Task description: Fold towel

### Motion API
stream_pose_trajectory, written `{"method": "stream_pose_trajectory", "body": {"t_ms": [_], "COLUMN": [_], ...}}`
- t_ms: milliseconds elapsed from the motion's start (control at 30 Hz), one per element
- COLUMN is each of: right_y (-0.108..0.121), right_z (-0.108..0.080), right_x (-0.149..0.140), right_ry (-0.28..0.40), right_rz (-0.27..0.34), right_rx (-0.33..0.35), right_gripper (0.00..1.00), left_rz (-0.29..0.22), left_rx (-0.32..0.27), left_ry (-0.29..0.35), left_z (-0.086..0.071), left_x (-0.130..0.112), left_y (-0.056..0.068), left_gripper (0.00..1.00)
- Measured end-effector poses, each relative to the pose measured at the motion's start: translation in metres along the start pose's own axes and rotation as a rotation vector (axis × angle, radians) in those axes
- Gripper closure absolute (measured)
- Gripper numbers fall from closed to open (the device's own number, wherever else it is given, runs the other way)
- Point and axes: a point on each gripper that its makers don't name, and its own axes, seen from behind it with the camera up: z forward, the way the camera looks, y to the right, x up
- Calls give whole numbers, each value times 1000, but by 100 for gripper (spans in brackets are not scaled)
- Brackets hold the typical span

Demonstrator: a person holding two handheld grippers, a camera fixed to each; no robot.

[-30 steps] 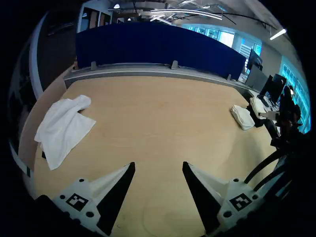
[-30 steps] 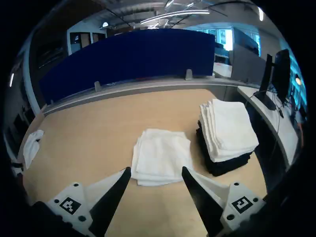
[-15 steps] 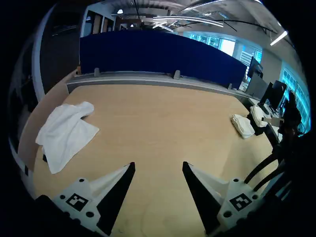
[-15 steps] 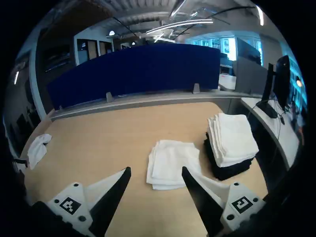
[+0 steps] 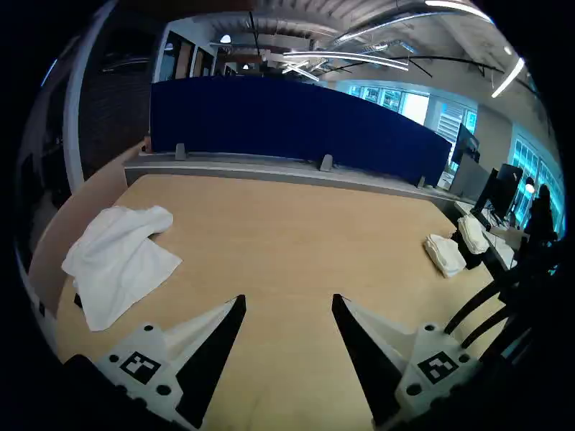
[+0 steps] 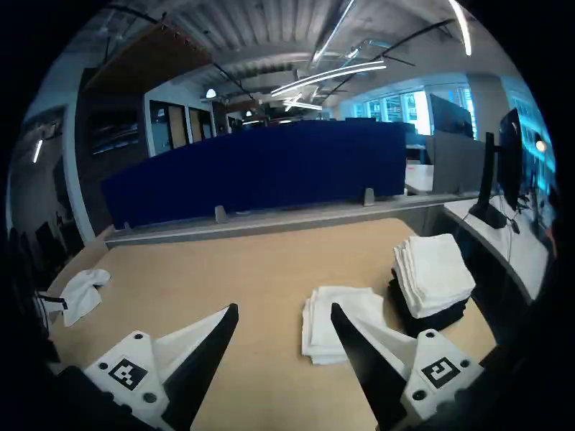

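Two hand-held grippers hung above the bench (image 5: 287, 215), both spread wide and gripping nothing. The left hand-held gripper (image 5: 287, 296) and the right hand-held gripper (image 6: 284, 305) each showed bare wood between the fingers.

Short of the divider (image 5: 287, 118) and off its left end in the left gripper view, the towel (image 5: 118, 262) lay loose and rumpled near the bench edge. Its end nearer the divider was bunched and curled over on itself, while its other end lay flatter and ran out to a corner.

Towards the divider's other end, a folded towel (image 6: 338, 327) sat just beside a stack (image 6: 433, 276) of white pieces on dark ones, well apart from the loose towel.

By its look the towel was light, soft and limp. It would likely sag and drape from any single pinch and drag rather than slide as a sheet. It was not fragile, and terry cloth should not slip from the pads. The best hold was probably two adjacent corners of the flatter end, one per hand-held gripper, pinching a single layer. The bunched end would likely need shaking or pulling out flat first.
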Motion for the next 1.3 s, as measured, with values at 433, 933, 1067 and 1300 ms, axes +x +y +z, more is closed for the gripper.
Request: {"method": "stream_pose_trajectory", "body": {"t_ms": [433,933,1067,1300], "right_y": [-43,-88,-96,-92], "right_z": [-23,-38,-38,-34], "right_x": [29,25,22,10], "right_ry": [229,322,307,271], "right_rz": [-11,-26,-6,68], "right_rx": [12,42,54,61], "right_gripper": [0,0,0,0], "left_rz": [15,88,117,201], "left_rx": [27,76,97,148], "left_ry": [199,428,452,498], "left_z": [10,0,2,13], "left_x": [38,61,63,58], "left_y": [-18,-30,-33,-28], "left_gripper": [11,11,11,11]}}
